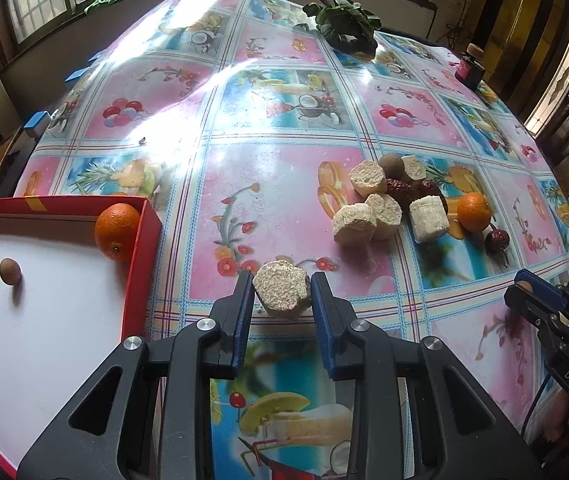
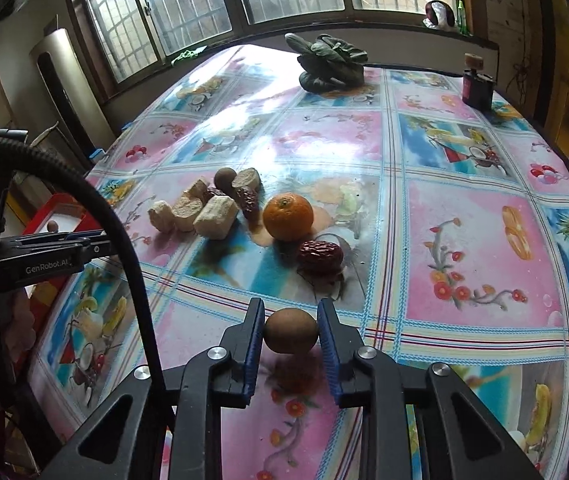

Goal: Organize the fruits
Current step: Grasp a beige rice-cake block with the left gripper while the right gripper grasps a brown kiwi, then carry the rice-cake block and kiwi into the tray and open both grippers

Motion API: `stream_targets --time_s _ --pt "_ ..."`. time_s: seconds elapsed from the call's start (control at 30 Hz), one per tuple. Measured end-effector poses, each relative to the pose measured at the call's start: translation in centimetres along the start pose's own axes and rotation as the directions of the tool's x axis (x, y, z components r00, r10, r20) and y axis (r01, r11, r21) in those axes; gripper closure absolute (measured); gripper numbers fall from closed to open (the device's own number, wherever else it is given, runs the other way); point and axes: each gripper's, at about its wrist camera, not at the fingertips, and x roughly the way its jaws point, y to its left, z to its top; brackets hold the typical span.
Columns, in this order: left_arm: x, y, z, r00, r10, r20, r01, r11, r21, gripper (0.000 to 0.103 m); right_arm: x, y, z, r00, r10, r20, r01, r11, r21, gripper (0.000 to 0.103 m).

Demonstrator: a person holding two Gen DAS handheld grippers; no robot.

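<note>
Left wrist view: red cardboard tray with white floor [image 1: 146,248] sits left, holding a round orange [image 1: 117,232] and a small brown longan [image 1: 9,271]; a heap of pale spongy cylinder pieces [image 1: 380,204] lies ahead right — the left gripper [image 1: 282,294] pinches one pale crumbly chunk [image 1: 281,294] above the fruit-print tablecloth [image 1: 276,120]. Right wrist view: loose orange [image 2: 288,217] and wrinkled red date [image 2: 320,255] lie ahead — the right gripper [image 2: 290,330] clamps a brown round longan [image 2: 290,330] between its pads.

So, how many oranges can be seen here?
2. One orange sits in the far right corner of the red box. The other orange lies on the table beside the pile. More may be hidden.
</note>
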Motion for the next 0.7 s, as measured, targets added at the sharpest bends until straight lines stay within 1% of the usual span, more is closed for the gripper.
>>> stream_targets --time_s 0.3,0.7 --pt "-2.3 0.1 -0.4 0.999 0.025 0.039 -0.025 1.000 0.013 0.075 -0.8 2.6 0.4 0.999 0.049 0.021 -0.048 0.999 -0.022 0.077" --pt "-4.9 2.6 -1.4 0.996 0.046 0.076 -0.045 0.999 -0.017 0.075 -0.9 7.9 1.2 0.993 0.110 0.030 -0.107 0.989 -0.097 0.077"
